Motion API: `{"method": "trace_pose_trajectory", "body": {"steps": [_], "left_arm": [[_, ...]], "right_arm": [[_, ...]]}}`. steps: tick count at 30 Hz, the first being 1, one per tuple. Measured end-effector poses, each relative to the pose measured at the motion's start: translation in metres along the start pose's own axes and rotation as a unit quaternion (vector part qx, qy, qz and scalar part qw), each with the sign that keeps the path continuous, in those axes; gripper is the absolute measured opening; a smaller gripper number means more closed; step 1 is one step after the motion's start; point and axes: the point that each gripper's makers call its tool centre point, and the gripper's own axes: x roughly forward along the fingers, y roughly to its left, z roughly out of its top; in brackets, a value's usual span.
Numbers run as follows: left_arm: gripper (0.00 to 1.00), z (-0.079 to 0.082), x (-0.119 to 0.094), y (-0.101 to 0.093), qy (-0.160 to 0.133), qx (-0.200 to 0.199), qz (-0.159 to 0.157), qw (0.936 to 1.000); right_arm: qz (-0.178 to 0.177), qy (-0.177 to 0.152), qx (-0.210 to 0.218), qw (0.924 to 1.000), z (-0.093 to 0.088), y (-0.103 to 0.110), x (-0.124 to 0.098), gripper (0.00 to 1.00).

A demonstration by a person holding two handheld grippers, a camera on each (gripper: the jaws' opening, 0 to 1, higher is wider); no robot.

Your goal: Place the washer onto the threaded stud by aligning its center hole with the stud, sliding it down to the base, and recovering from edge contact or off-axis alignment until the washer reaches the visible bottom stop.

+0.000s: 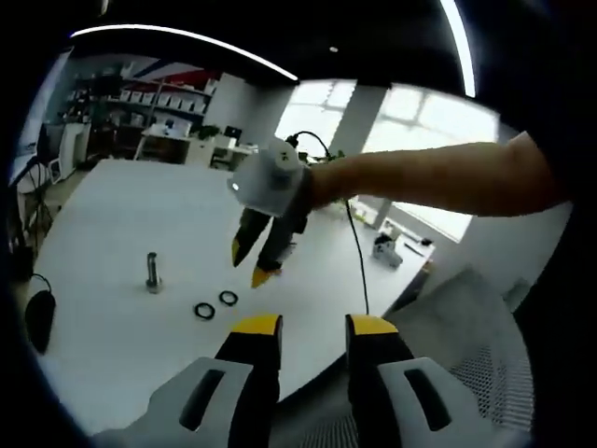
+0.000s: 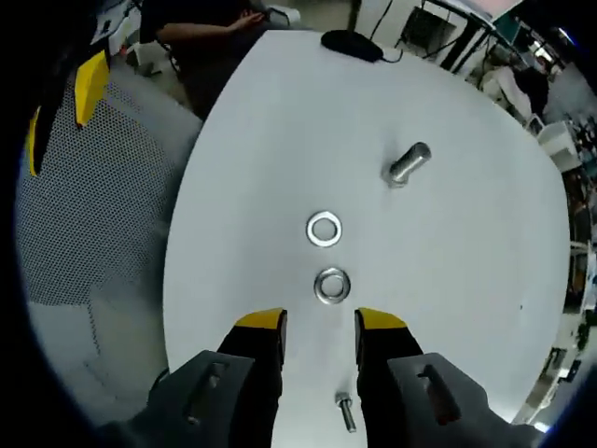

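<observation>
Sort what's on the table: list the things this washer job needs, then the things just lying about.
Needed for the job:
- near washer
- far washer
- upright threaded stud
- right gripper, open

Lying about:
- small bolt between the jaws
- black mouse at the far edge

Bare white tabletop (image 2: 448,280) is seen around the upright silver threaded stud (image 2: 408,164). Two flat silver ring washers (image 2: 324,229) and a small loose bolt (image 2: 345,412) lie apart nearby.
</observation>
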Motion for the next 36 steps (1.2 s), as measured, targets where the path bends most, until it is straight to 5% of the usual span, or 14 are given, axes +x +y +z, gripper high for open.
{"method": "trace_pose_trajectory", "body": {"steps": [7,15,18,19,31,36], "left_arm": [[0.29,0.0,-0.006,0.007,-0.014,-0.026,0.005,0.9996],[0.29,-0.005,-0.004,0.002,0.006,-0.024,-0.012,0.9996],[0.29,-0.004,-0.003,0.0,0.005,-0.023,-0.02,0.9995],[0.29,-0.003,-0.003,0.0,0.003,-0.021,-0.021,0.9996],[0.29,-0.006,-0.002,-0.002,0.012,-0.02,-0.026,0.9994],[0.29,-0.006,-0.002,-0.002,0.013,-0.02,-0.028,0.9993]], "right_arm": [[0.009,0.002,0.009,0.9999,-0.003,-0.011,0.03,0.31],[0.026,0.002,0.014,0.9996,0.0,-0.005,0.045,0.31],[0.03,0.038,0.002,0.9988,-0.01,-0.004,0.052,0.31],[0.033,0.019,0.001,0.9993,-0.003,-0.004,0.05,0.31],[0.03,0.067,0.01,0.9972,-0.005,-0.006,0.05,0.3],[0.027,0.051,0.021,0.9981,-0.004,-0.009,0.05,0.24]]}}
